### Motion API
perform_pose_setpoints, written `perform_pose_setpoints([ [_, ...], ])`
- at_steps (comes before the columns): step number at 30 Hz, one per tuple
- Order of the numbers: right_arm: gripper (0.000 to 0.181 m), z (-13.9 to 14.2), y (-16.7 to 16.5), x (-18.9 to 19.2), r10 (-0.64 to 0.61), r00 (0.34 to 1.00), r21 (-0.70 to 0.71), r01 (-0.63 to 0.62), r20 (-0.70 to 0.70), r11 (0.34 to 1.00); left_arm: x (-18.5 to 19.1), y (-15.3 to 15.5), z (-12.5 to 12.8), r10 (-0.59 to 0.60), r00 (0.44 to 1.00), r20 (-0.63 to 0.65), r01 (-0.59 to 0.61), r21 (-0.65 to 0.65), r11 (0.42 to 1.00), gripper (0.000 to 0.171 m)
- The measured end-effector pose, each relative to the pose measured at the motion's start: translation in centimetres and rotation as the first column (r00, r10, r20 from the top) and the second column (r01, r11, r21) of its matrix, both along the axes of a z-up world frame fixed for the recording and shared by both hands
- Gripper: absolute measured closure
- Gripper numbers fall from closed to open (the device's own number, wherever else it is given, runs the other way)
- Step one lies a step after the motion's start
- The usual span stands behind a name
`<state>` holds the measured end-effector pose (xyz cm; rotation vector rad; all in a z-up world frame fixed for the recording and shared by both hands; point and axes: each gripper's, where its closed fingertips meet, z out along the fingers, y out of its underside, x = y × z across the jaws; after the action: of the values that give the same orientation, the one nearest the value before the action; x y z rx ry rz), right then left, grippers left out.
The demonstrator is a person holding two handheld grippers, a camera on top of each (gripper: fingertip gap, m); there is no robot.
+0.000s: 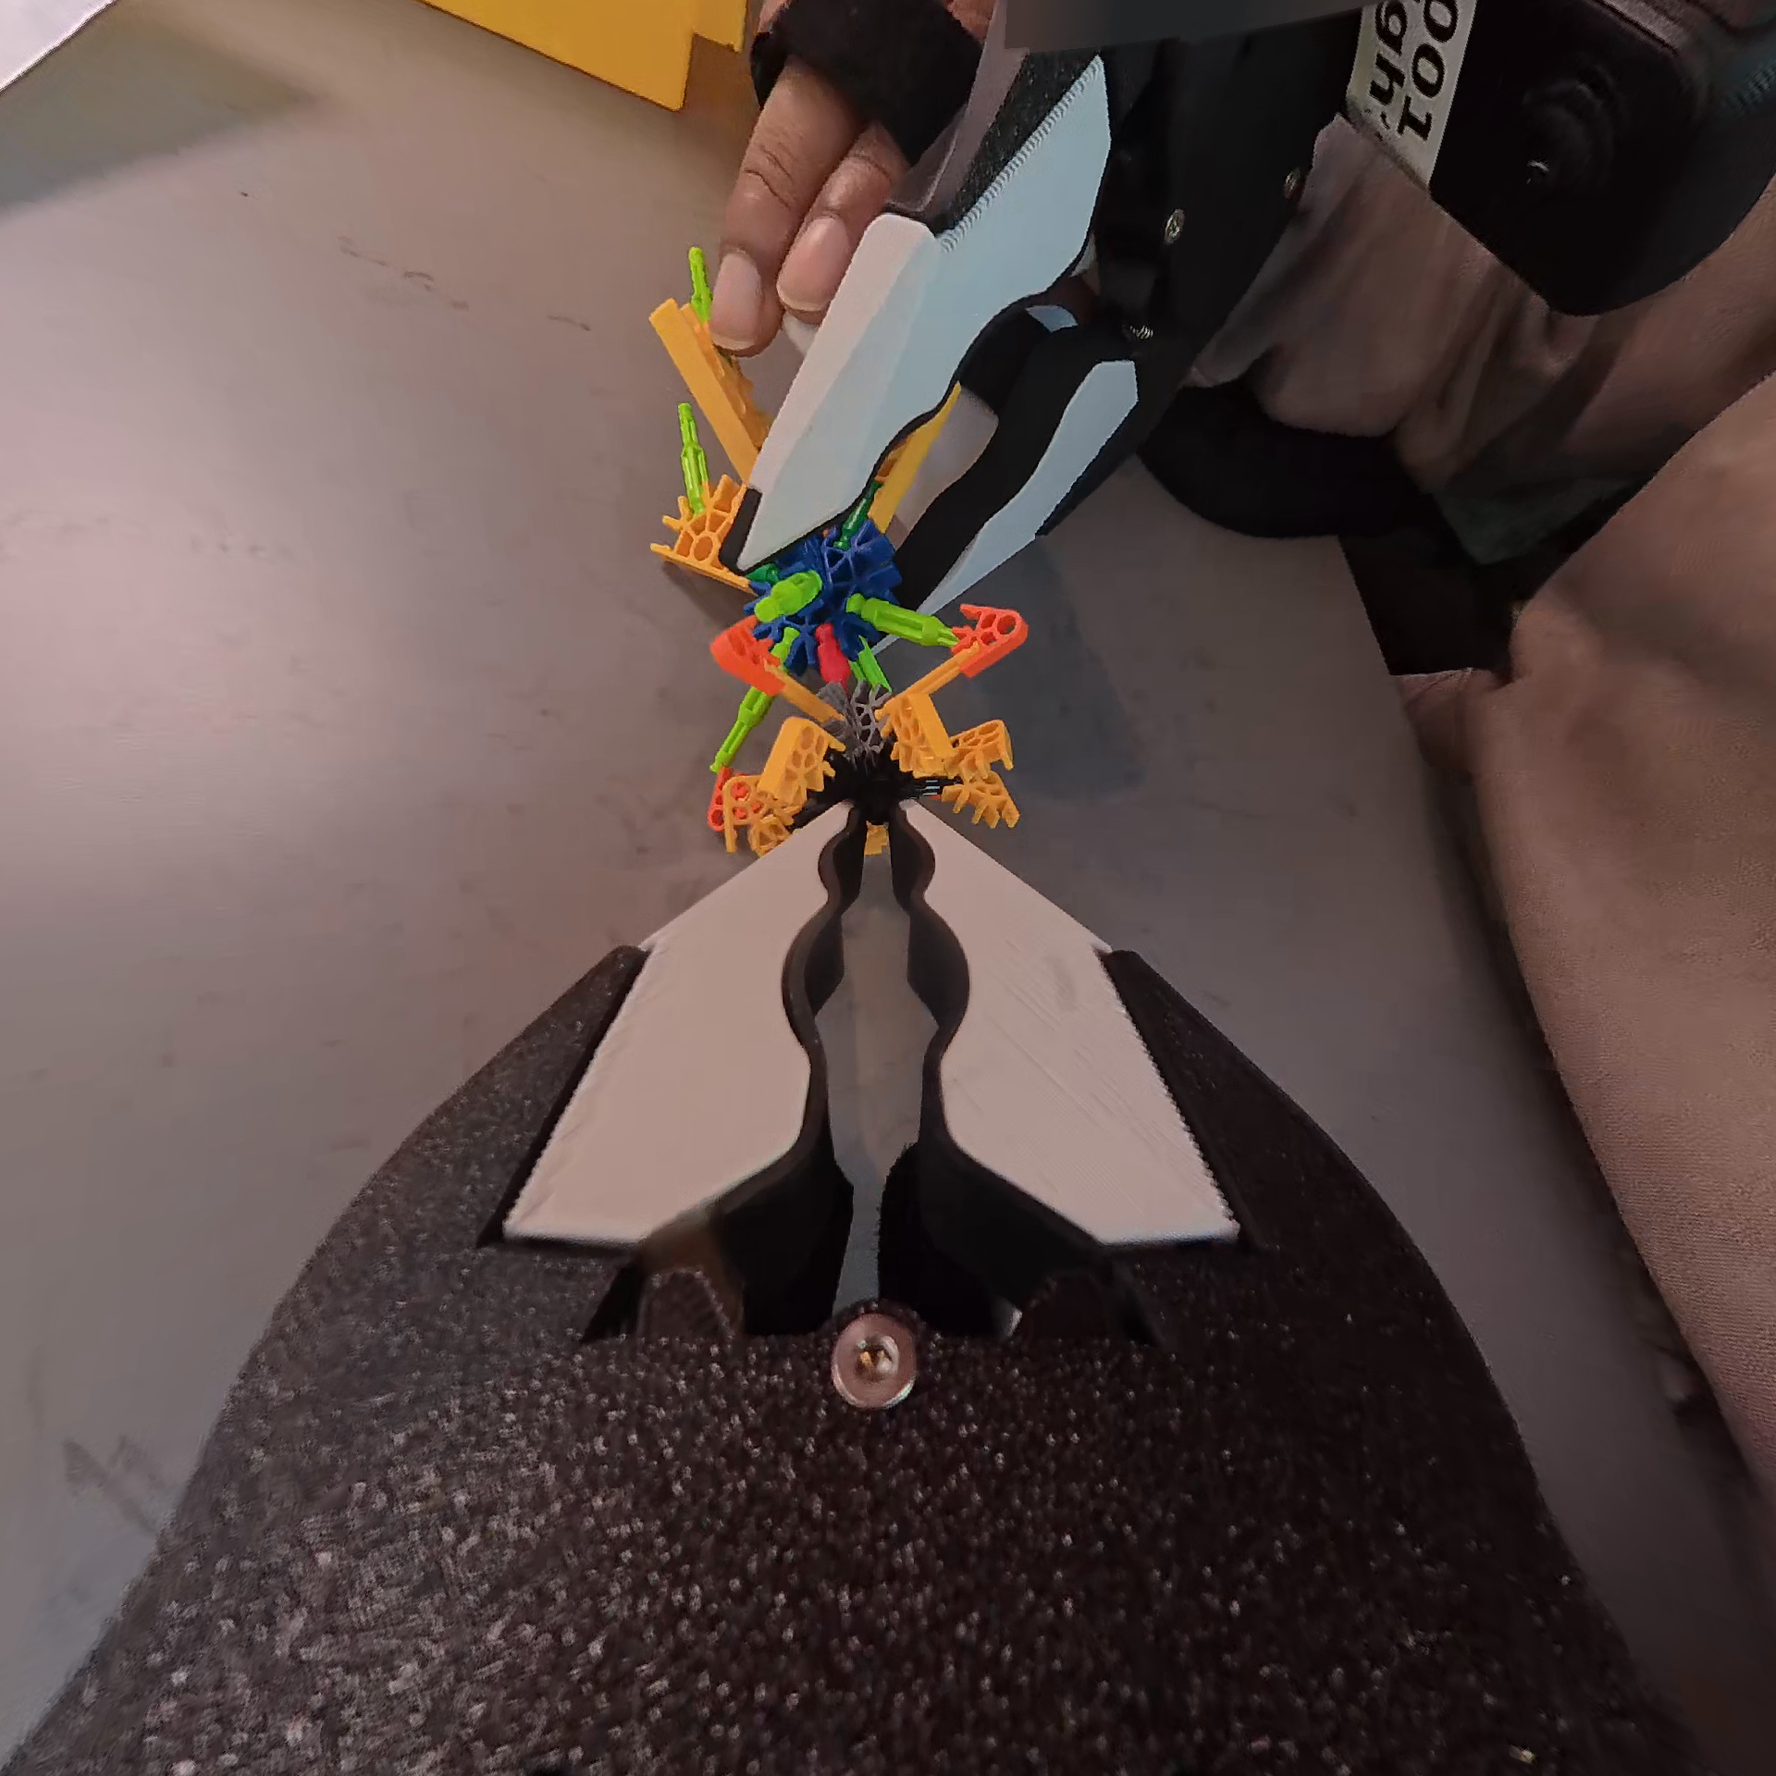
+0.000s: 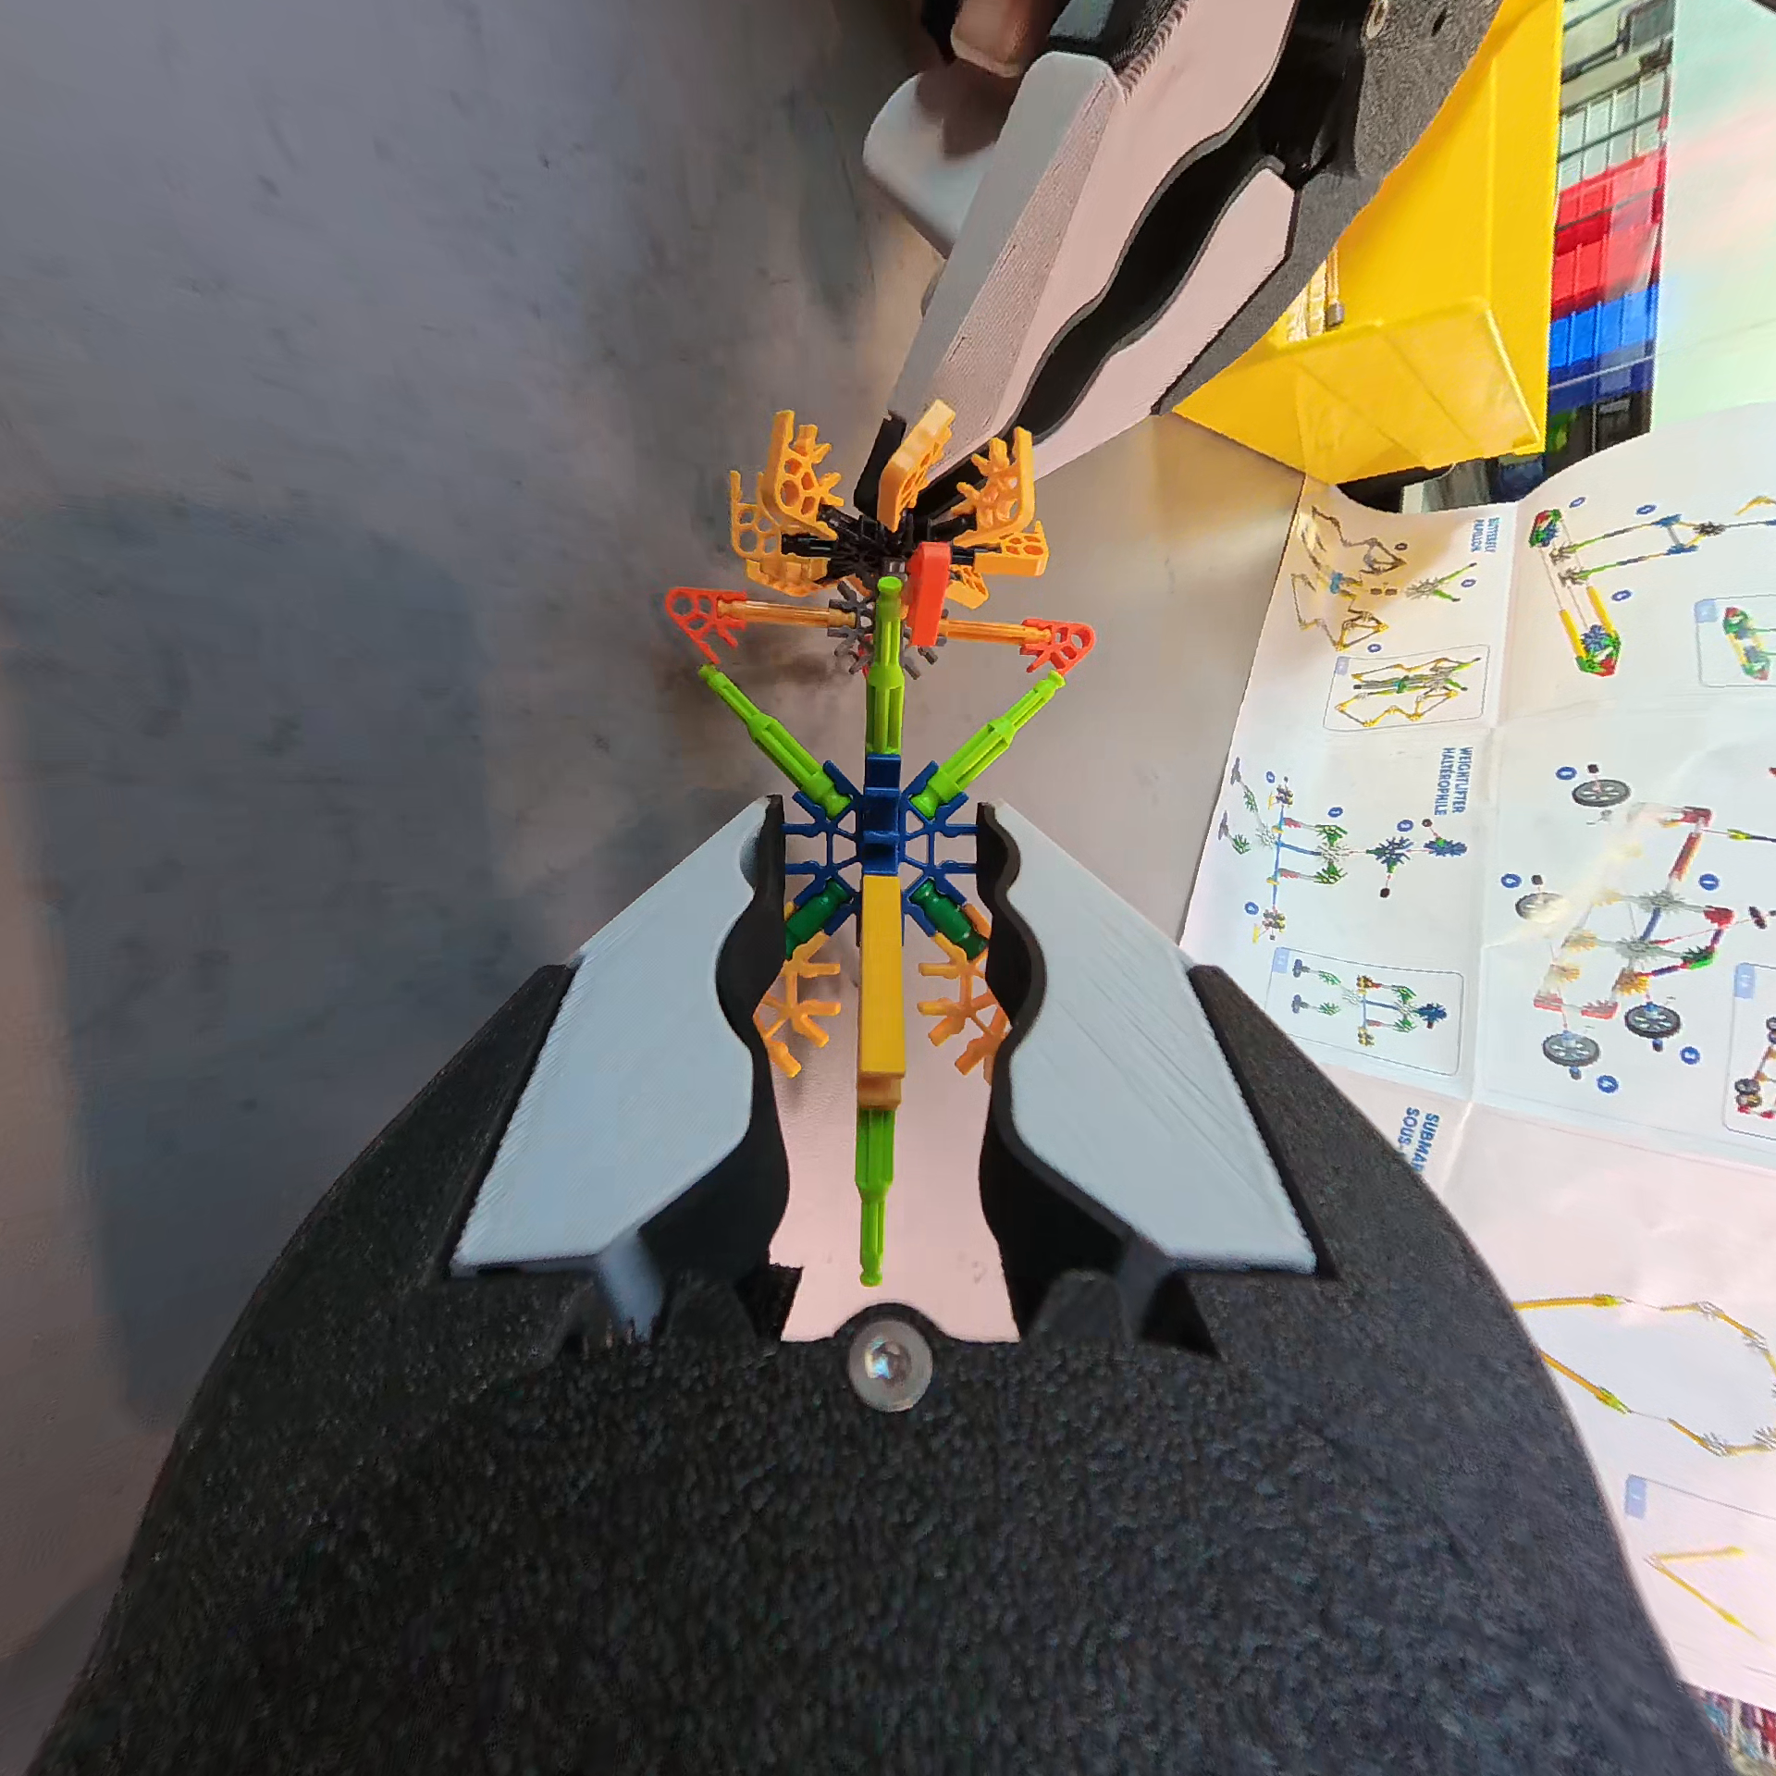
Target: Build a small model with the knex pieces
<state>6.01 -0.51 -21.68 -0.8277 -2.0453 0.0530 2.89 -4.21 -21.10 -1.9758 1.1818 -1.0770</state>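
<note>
While both grippers hold the toy model (image 2: pixel 879 769) above the counter (image 1: pixel 288 577), the right gripper (image 2: pixel 882 836) jaws clamp its blue hub (image 2: pixel 879 831) and the left gripper (image 1: pixel 870 812) jaws pinch its black end connector (image 2: pixel 879 548), nearly closed.

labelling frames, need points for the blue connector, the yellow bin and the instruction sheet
blue connector (image 2: pixel 880 834): right wrist view, on its centre hub between the right gripper's fingers.
yellow bin (image 2: pixel 1422 375): right wrist view, on its front wall.
instruction sheet (image 2: pixel 1499 1134): right wrist view, on a blank white part.
</note>
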Motion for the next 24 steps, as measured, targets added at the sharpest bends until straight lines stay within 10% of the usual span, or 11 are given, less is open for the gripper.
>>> perform_pose_setpoints([
  [24,0.124,4.0,-0.4,2.6,-0.297,0.942,-0.366,0.224,-0.158,0.903,-0.3,0.7,-0.5,0.178,0.982,-0.067,-0.177,0.023,0.984,0.158],
])
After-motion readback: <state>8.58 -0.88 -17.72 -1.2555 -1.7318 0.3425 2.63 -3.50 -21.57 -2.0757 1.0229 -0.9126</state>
